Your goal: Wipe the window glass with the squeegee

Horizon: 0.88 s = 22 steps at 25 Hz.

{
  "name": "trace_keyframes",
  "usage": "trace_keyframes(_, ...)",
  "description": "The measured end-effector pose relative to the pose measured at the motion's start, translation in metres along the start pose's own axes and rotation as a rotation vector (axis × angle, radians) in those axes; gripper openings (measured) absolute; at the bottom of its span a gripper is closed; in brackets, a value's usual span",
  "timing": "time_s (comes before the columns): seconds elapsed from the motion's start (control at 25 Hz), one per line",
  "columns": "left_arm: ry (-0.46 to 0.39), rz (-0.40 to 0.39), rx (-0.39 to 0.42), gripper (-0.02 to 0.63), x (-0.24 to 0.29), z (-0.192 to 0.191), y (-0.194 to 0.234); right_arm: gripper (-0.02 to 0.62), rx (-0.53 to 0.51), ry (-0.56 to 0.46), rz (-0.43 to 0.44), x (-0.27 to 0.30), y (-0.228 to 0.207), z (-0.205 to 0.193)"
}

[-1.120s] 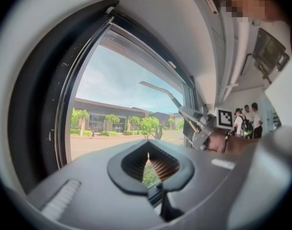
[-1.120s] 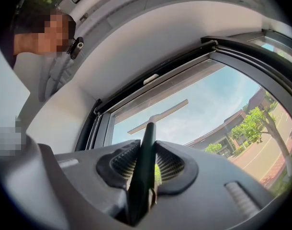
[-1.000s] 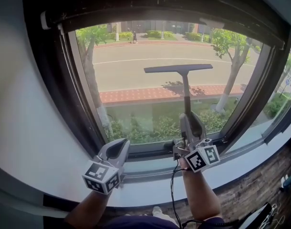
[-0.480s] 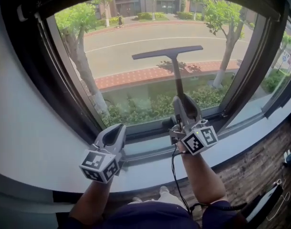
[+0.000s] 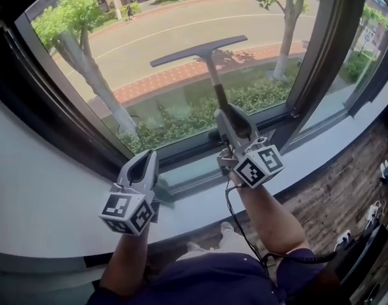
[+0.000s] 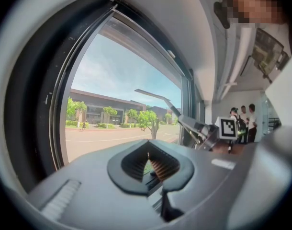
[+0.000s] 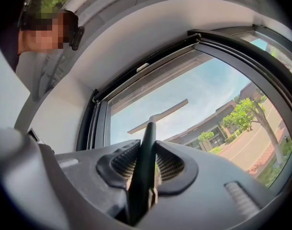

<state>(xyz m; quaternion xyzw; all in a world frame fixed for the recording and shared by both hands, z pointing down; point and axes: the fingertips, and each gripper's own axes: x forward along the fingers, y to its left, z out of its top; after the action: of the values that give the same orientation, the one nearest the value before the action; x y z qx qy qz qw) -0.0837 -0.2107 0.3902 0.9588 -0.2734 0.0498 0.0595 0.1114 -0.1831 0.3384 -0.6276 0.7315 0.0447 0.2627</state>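
The squeegee [image 5: 207, 60] is dark and T-shaped, upper centre of frame; blade tilted across the window glass [image 5: 149, 37], handle clamped in the right claw [image 5: 231, 116].

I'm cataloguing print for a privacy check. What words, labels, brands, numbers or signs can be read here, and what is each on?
No readable text anywhere.
Marker cubes on the left gripper and right gripper: black-and-white square patterns only, no letters or digits.
Squeegee: no brand or label shows.
Buildings beyond the window glass: any signs too small to read.
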Motion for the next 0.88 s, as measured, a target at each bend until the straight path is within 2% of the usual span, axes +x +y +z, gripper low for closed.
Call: trace_keyframes(0.88, 0.078, -0.031, -0.057, 0.005, 0.002, -0.046, -0.010, 0.103, 0.075, 0.117, -0.083, -0.054, -0.011, -0.068)
